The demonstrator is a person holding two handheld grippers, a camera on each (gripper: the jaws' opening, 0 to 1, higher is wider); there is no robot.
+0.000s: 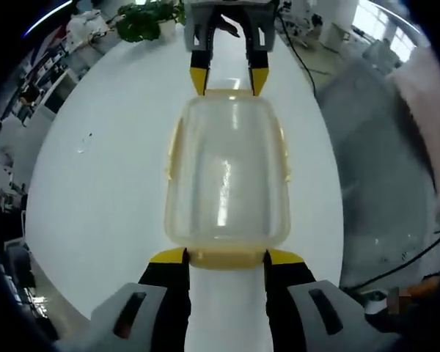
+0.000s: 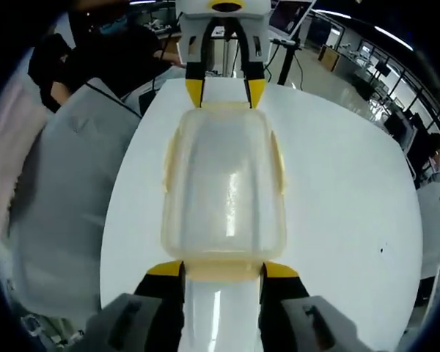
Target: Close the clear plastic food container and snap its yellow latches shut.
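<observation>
In the left gripper view, the left gripper (image 1: 226, 257) rises from the bottom with its two black jaws and yellow tips spread apart, one tip at each side of the near end latch (image 1: 226, 258) of a clear plastic food container (image 1: 227, 176). The tips lie against or just beside that yellow latch; whether they press it cannot be told. The container lies lid-up on a white round table (image 1: 110, 191), lengthwise between the two grippers, roughly at the middle of the table top, well away from its edges. At the container's far end the right gripper (image 1: 227, 77) points back toward the camera, its yellow-tipped jaws also parted and straddling the far latch. In the right gripper view the same layout shows from the other end: the right gripper (image 2: 224, 270) has its jaws apart at either side of the near yellow latch (image 2: 224, 270), the container (image 2: 224, 183) stretches away from it, and the left gripper (image 2: 225, 92) meets the far end with its jaws open. Pale yellow latches (image 1: 173, 150) run along the container's long sides, lying close to the walls. The lid sits on the container. No brand, label or writing can be read on the container or grippers.
</observation>
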